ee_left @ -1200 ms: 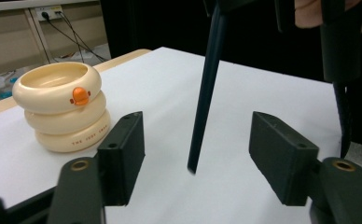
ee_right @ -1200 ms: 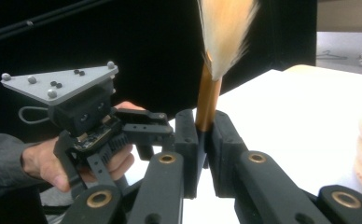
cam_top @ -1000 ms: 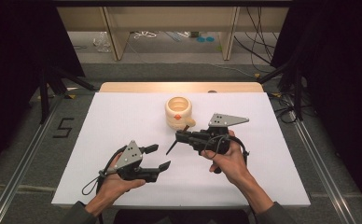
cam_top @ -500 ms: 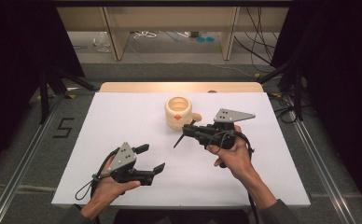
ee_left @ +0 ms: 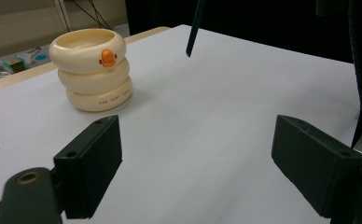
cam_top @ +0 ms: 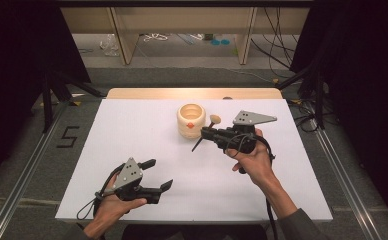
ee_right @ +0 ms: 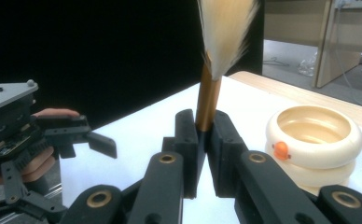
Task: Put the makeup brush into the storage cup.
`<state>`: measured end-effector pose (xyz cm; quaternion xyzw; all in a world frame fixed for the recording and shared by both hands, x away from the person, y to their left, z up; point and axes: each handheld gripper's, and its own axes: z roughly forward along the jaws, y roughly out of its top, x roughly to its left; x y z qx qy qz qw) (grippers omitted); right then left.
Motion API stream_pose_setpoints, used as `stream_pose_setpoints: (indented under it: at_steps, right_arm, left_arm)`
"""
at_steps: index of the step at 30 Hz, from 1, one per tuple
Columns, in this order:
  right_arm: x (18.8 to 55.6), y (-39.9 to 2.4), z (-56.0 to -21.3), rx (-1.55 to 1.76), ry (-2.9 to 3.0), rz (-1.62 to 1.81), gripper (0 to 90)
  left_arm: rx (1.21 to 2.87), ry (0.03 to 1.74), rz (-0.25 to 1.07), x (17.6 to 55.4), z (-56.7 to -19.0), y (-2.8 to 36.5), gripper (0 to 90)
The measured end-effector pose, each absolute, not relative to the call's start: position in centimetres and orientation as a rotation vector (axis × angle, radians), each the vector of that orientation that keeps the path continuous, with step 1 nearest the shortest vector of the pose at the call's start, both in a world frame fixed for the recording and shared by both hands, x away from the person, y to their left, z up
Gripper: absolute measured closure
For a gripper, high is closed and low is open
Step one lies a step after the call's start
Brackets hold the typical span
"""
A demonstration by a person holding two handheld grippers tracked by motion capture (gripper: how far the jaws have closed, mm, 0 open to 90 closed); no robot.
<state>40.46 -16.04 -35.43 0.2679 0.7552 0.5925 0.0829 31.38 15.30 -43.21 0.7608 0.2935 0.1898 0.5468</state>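
Brush pinched and poised beside the duck holder

My right hand-held gripper has its jaws pressed together on the brush, gripping the gold part of the handle just below the pale bristles. The brush sits just to the right of the cream duck holder, tilted, bristles up and dark tail pointing down toward the counter. My left hand-held gripper is well apart from the holder, nearer to me and off to its left; its jaws have just been opening and now stand spread with nothing between them.

I judge the step in hand is dropping the brush into the holder. To do it well I should bring the tail over the open mouth, stand the brush more upright, lower it inside the rim, and only then let go; the stacked rings look easy to nudge.

The right gripper view shows the pinch itself and the bristles close up. The left gripper view shows the holder's lettering and the brush's dark tip hanging clear of the counter
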Motion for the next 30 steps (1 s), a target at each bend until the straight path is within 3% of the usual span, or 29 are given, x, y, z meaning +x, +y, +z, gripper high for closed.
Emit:
stream_pose_setpoints:
  at_steps: [30]
  right_arm:
    - [42.3,-16.8,-34.9,0.824,2.221,1.698,83.4]
  left_arm:
    - [1.803,0.718,0.474,31.6,-43.3,15.5,16.1]
